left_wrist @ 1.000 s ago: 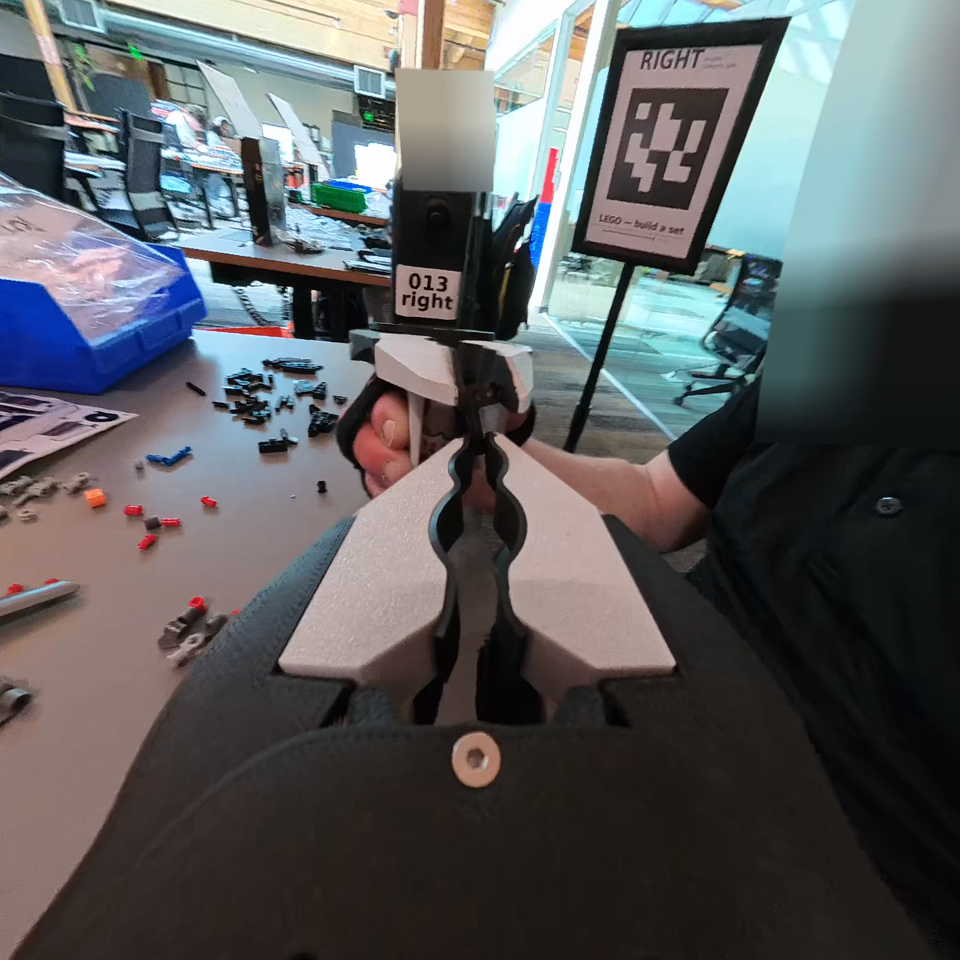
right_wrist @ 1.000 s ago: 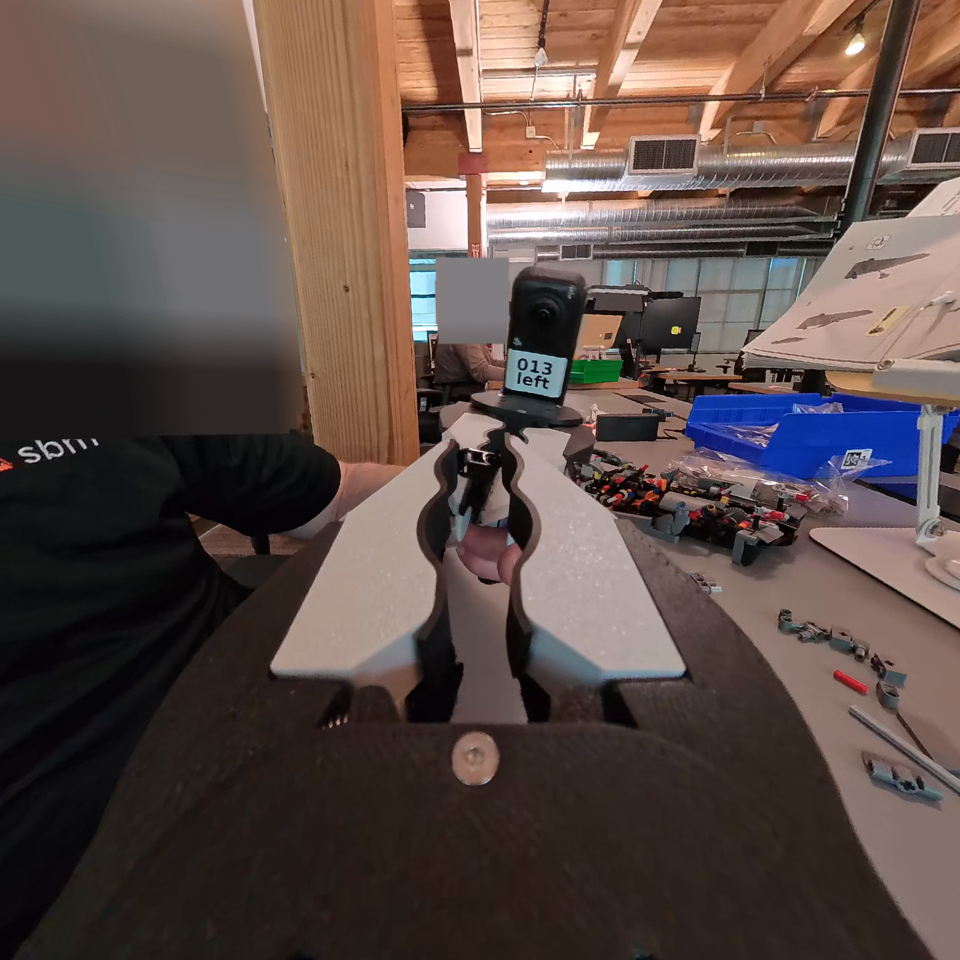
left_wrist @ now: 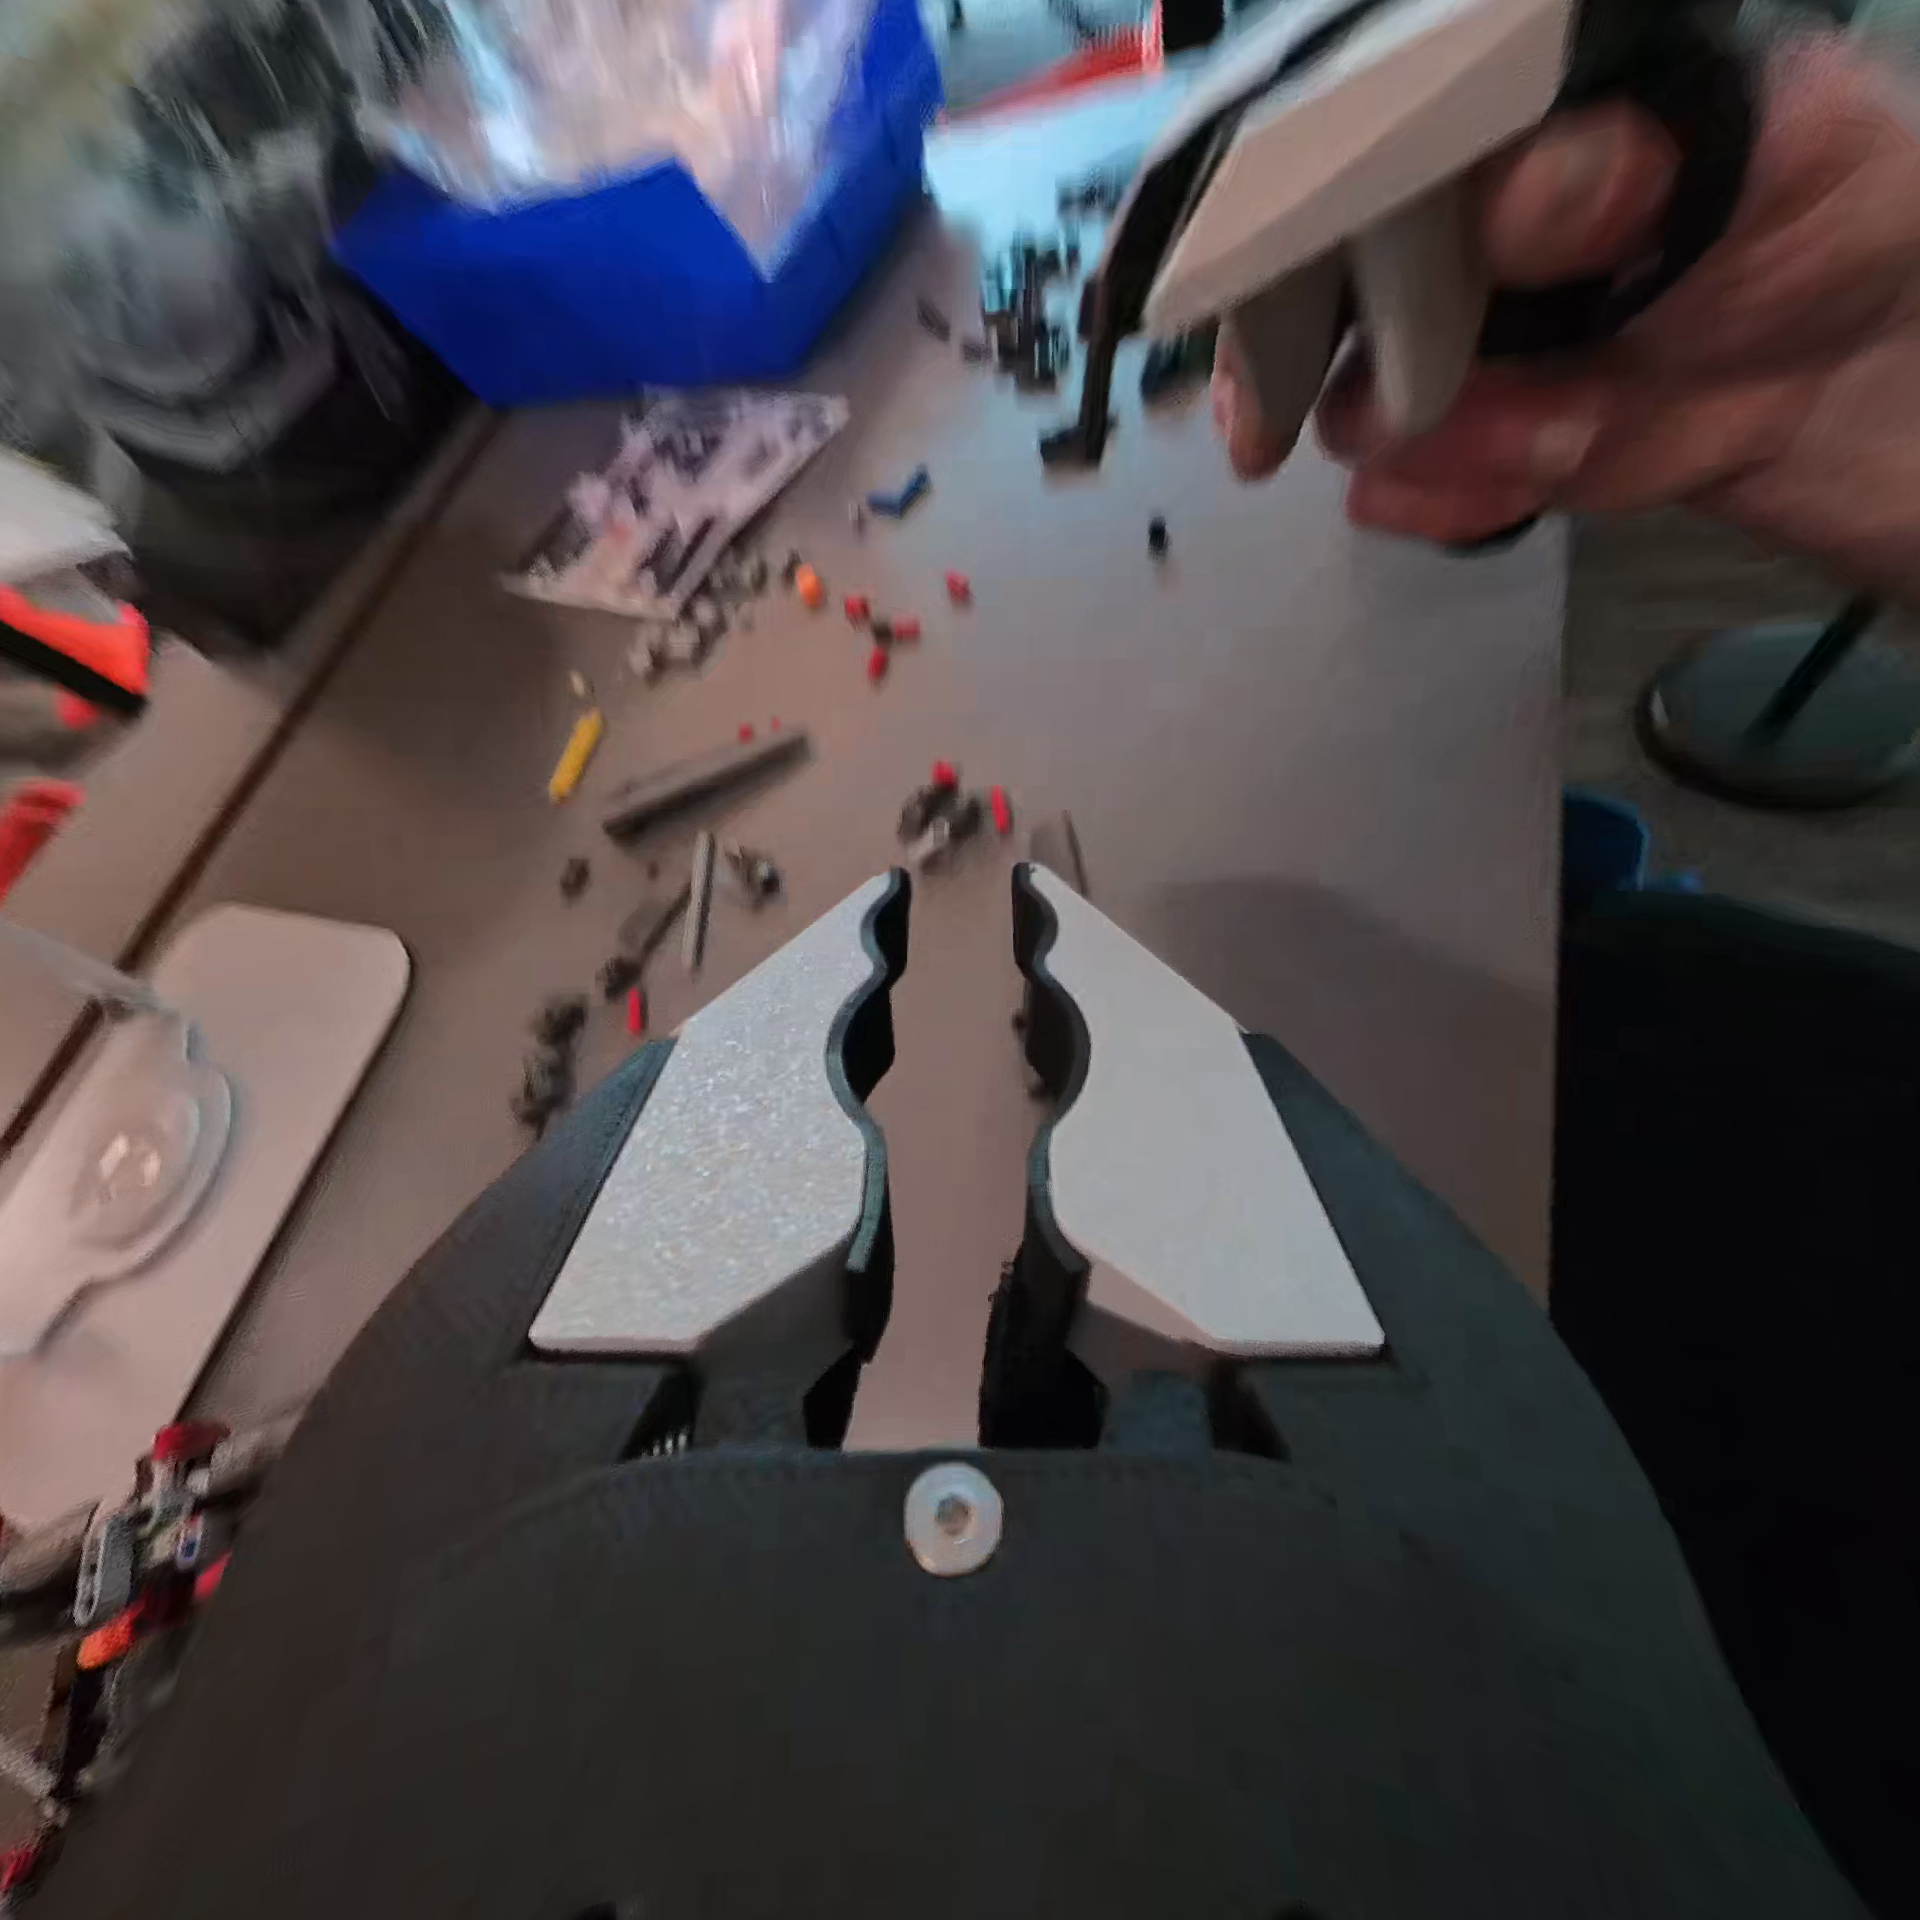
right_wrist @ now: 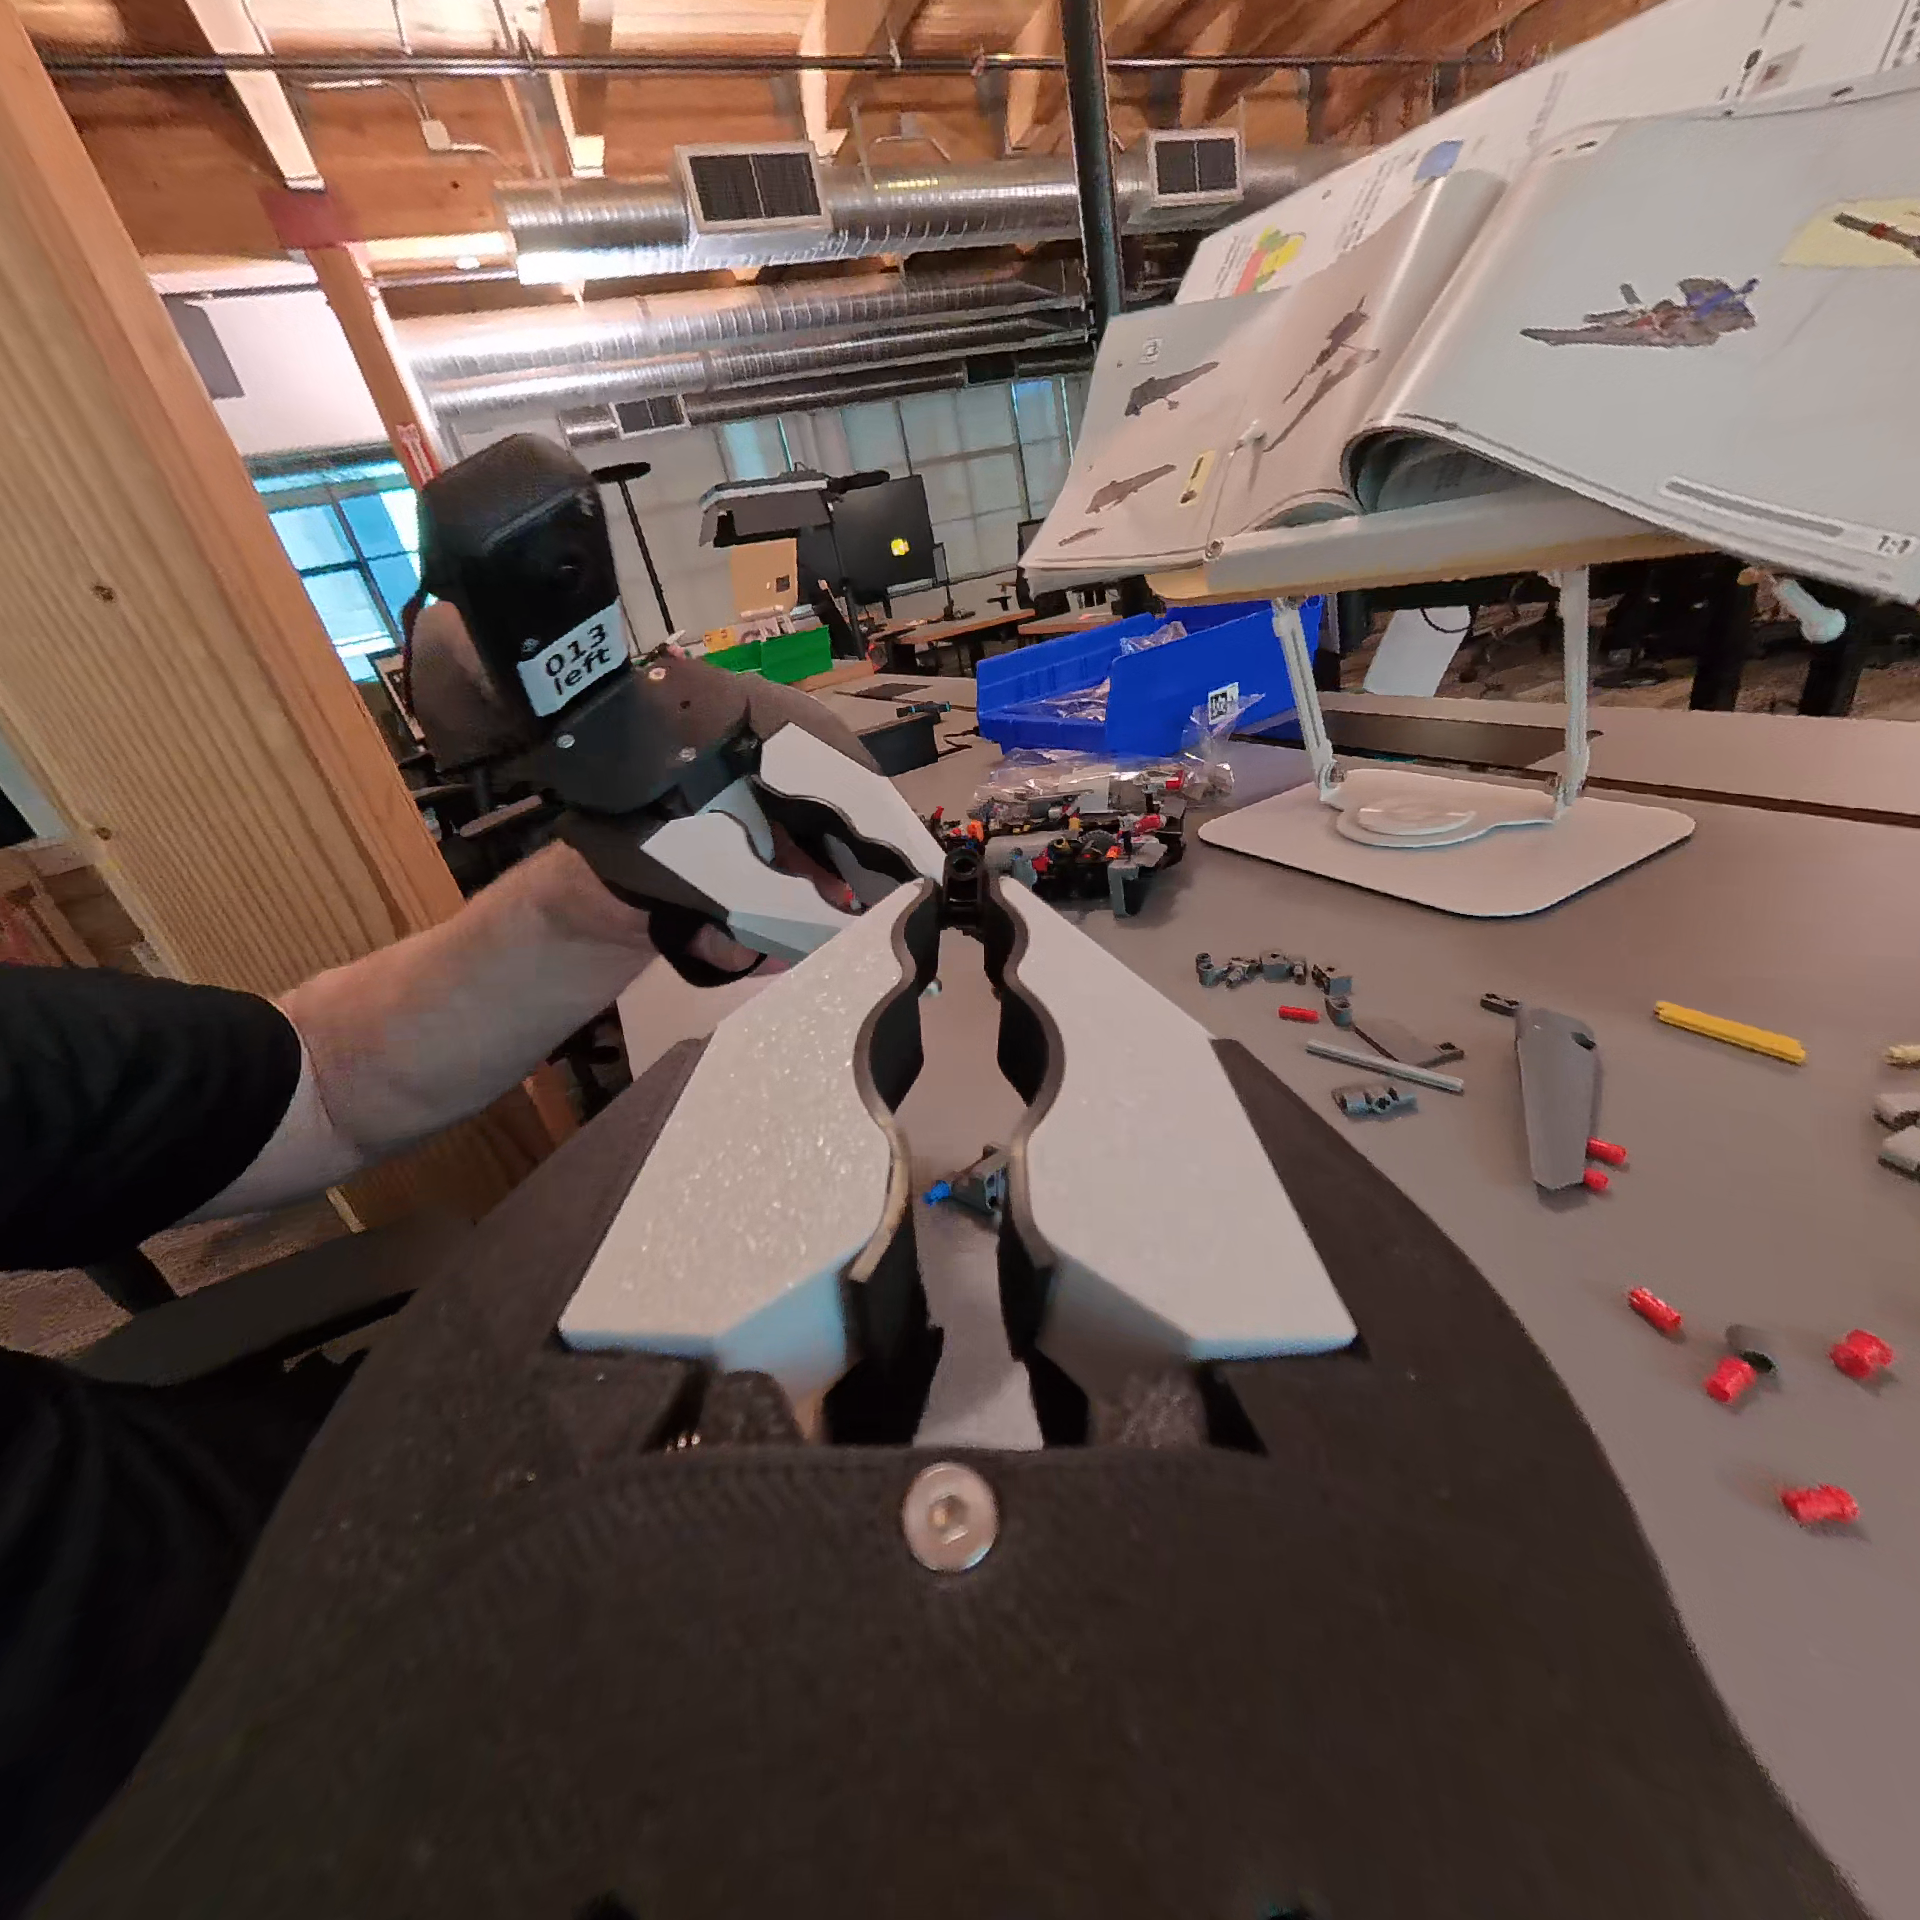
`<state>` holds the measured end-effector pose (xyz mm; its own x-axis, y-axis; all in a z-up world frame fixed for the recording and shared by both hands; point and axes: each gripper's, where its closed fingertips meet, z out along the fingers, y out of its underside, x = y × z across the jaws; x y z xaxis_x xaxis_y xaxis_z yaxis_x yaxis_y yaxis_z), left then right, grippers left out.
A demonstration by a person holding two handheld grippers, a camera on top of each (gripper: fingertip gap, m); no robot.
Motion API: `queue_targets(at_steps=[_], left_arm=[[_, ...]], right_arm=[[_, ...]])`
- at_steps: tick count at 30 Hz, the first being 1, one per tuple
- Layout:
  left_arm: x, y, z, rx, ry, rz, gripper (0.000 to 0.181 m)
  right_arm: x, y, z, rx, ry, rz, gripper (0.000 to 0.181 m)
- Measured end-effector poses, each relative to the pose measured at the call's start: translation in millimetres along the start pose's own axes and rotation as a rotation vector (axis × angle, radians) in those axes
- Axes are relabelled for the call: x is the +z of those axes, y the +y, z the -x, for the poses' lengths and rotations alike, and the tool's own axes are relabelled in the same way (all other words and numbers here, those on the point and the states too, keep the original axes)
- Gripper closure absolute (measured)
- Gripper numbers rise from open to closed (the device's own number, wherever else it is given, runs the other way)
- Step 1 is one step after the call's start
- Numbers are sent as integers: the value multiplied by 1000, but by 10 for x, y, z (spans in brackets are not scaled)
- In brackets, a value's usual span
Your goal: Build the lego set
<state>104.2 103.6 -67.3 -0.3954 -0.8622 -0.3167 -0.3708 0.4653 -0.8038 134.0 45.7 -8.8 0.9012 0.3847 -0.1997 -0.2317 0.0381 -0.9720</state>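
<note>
Left wrist view, heavily blurred: left gripper [left_wrist: 961, 883] jaws stand narrowly apart, nothing between them, above the grey table [left_wrist: 1247, 790]; loose lego pieces [left_wrist: 883, 623] scattered on the table beyond the tips; blue bin [left_wrist: 623, 281] farther back. Right wrist view: right gripper [right_wrist: 964, 899] pinches a small black lego piece [right_wrist: 963, 883] at its tips; partly built model [right_wrist: 1070, 847] sits on the table just behind that piece; instruction book [right_wrist: 1455, 343] on a stand to its right.

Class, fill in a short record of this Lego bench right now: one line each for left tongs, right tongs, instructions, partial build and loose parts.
Left tongs: open, empty, over the table
Right tongs: shut on a small black connector
Instructions: open booklet on a white stand
Partial build: beside the stand's base
Loose parts: red pins, yellow axle, grey panel
</note>
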Motion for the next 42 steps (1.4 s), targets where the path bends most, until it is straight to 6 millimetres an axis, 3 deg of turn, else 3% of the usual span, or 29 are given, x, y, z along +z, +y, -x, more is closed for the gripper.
queue_targets(at_steps=[3, 8, 12, 19, 24, 28, 33, 36, 42], left_arm=[[98, 292, 88, -25, 42, 148, 166], [223, 644, -36, -130, 207, 306, 150], [296, 673, -183, -199, 295, 315, 135], [421, 752, -231, -169, 266, 386, 158], [450, 725, -218, -131, 205, 342, 159], [412, 449, -58, -96, 53, 168, 159], [215, -119, 70, 51, -137, -117, 159], [100, -341, 137, 132, -260, -213, 160], [-29, -554, 137, 133, -329, -340, 159]], right_arm=[[5, 92, -70, 20, 4, 6, 176], [-9, 175, -124, 51, -4, 4, 176], [-18, 174, -130, 63, -18, -8, 176], [-22, 167, -126, 67, -28, -14, 176], [-22, 169, -119, 67, -31, -12, 177], [-18, 161, -116, 80, -29, -19, 177], [13, 75, -106, 127, -39, -76, 176], [31, 3, -91, 137, -38, -116, 176], [34, -114, -83, 145, -23, -179, 176]])
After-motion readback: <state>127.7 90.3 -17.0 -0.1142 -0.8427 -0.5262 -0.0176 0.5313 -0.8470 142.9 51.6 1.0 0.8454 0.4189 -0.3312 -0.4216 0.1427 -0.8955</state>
